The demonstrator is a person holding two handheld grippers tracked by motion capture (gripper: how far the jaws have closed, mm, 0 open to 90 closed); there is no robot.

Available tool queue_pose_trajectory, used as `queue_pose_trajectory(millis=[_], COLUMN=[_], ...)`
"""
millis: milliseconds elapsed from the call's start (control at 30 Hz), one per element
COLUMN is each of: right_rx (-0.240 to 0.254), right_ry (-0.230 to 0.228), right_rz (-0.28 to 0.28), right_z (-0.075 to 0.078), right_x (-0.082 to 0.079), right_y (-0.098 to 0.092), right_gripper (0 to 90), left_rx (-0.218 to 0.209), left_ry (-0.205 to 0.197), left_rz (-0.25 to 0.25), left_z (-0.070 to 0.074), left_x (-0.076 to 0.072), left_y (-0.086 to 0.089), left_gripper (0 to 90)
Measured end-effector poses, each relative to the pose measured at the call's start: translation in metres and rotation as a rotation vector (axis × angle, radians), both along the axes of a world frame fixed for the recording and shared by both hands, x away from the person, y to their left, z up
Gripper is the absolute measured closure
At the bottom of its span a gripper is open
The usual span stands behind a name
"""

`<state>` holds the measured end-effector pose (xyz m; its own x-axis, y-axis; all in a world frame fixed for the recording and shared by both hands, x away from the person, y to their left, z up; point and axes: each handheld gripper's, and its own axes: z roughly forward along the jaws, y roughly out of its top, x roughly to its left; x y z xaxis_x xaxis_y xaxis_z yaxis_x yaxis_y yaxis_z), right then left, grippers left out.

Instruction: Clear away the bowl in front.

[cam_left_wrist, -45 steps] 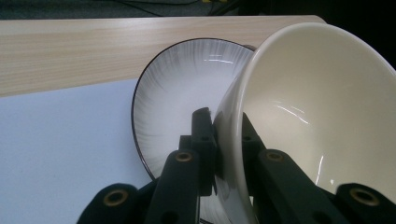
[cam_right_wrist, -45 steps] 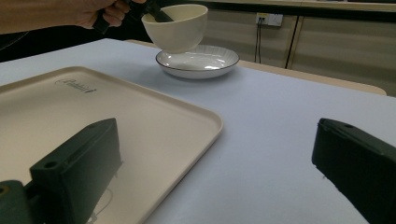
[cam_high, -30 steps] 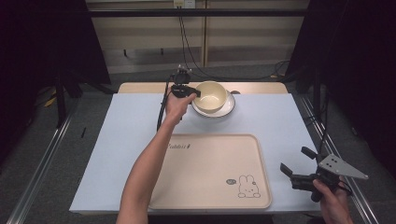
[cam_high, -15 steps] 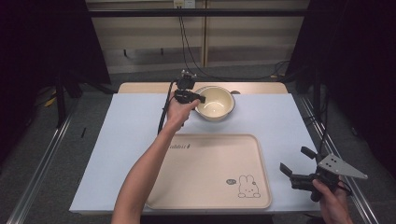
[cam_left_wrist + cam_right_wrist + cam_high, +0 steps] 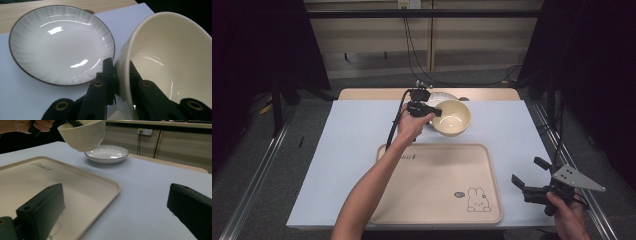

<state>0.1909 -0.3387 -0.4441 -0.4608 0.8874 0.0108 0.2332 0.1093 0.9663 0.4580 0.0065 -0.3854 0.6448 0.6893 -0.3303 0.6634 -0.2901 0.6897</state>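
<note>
Cream glossy ceramic bowl [image 5: 452,117] hangs tilted above the pale blue table cover [image 5: 337,150], gripped at its near rim by the left gripper [image 5: 424,109]; beyond it, half hidden, sits a white shallow plate [image 5: 443,96]. Beige plastic tray with a rabbit print [image 5: 437,185] lies in front. Right gripper [image 5: 532,180] waits at the table's right edge, jaws spread, holding nothing.

Left gripper view: jaws pinch the bowl wall, one inside, one outside. Plate clear of the bowl, to its left.

Right gripper view: bowl off the surface, between plate and tray; its exact height is hard to judge.

Likely bound for the tray: level it first, lower gently, release only once seated.
</note>
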Motion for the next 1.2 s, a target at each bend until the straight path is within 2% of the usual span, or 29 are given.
queue_pose_trajectory(millis=[67,133,300,500,667,733,833,1067,1167,1200], right_rx=[0.001,0.001,0.001,0.004,0.004,0.002,0.001,-0.001,0.001,0.0], right_ry=[-0.001,-0.002,-0.004,-0.004,-0.003,-0.007,-0.007,-0.008,-0.008,-0.007], right_rz=[0.0,0.001,0.001,0.006,0.007,0.006,0.005,0.006,0.005,0.004], right_z=[0.0,0.0,0.0,0.0,0.0,0.0,0.0,0.0,0.0,0.0], right_x=[0.0,0.0,0.0,0.0,0.0,0.0,0.0,0.0,0.0,0.0], right_y=[0.0,0.0,0.0,0.0,0.0,0.0,0.0,0.001,0.0,0.0], right_gripper=[1.1,1.0,1.0,1.0,1.0,1.0,1.0,1.4,1.4,1.3], left_rx=[0.007,-0.008,0.01,-0.011,-0.005,-0.018,0.01,0.031,0.053,0.036], left_ry=[-0.003,0.004,0.013,0.021,0.034,0.044,0.044,0.062,0.062,0.066], left_rz=[-0.022,-0.019,-0.065,-0.089,-0.115,-0.118,-0.135,-0.156,-0.186,-0.16], left_z=[0.001,0.001,-0.002,-0.007,-0.011,-0.013,-0.017,-0.028,-0.032,-0.034], left_x=[-0.003,-0.005,-0.011,-0.019,-0.025,-0.025,-0.027,-0.032,-0.032,-0.034], left_y=[-0.003,-0.007,-0.016,-0.029,-0.039,-0.041,-0.047,-0.059,-0.062,-0.065], left_gripper=[83.1,83.1,83.1,83.1,83.1,83.1,83.1,83.1,83.1,83.1])
